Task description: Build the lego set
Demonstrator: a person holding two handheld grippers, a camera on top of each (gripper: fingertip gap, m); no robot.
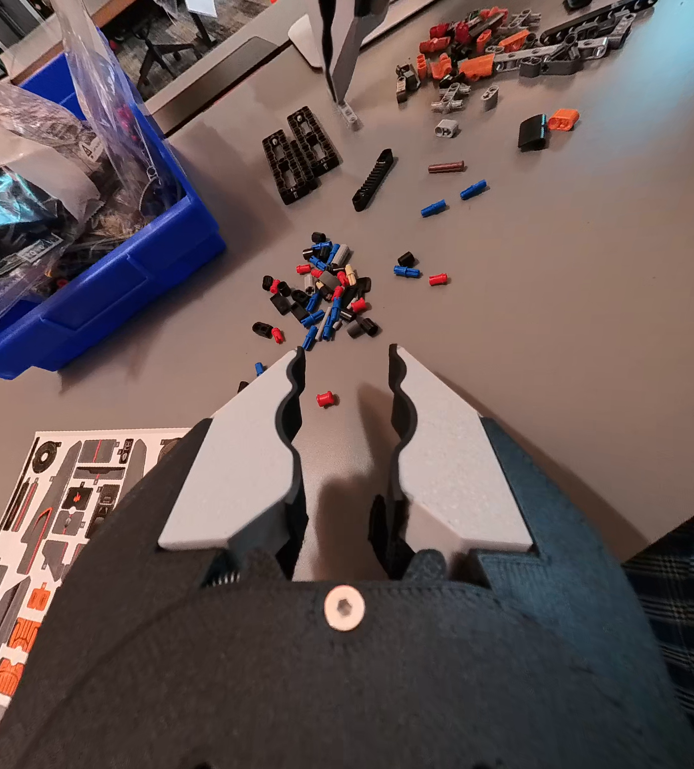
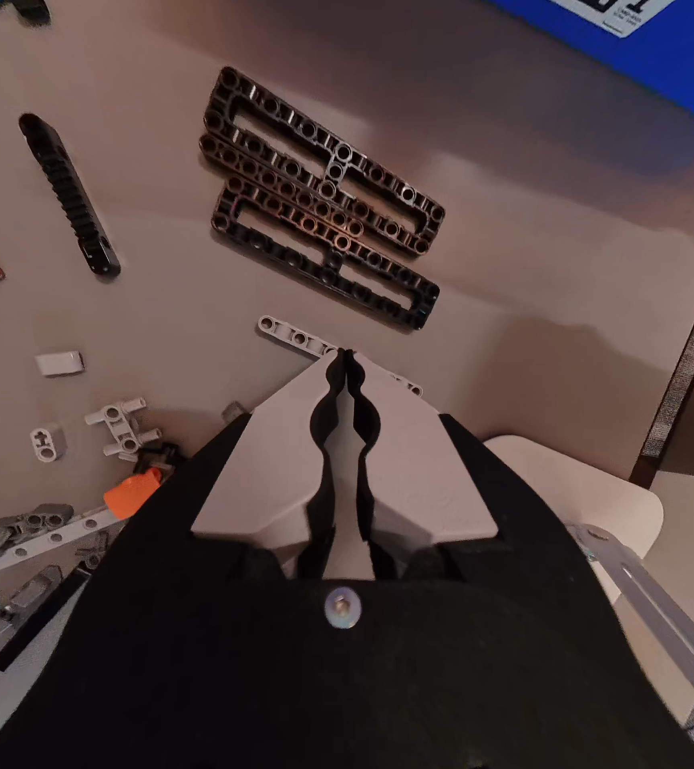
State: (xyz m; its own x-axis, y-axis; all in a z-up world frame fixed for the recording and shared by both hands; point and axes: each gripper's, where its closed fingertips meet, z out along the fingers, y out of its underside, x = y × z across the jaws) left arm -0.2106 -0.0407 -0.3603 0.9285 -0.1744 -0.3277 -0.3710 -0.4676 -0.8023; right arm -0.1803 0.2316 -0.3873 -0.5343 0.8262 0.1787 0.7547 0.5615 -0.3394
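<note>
Grey worktop (image 1: 545, 333): loose lego pins (image 1: 326, 291) heaped mid-surface
Left tool (image 1: 347, 353): spread, empty, just short of the heap, red pin (image 1: 325, 399) between its fingers
Right tool (image 2: 345, 353): pressed together over a pale grey beam (image 2: 295, 335); whether it grips it, I cannot tell
Black frames (image 2: 324, 199): beyond the beam, flat
Blue bin (image 1: 128, 283): left, holding bags

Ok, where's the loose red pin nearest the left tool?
In the left wrist view, the red pin lies on the table between the open left tool's fingertips, just short of the pile of small pins.
</note>
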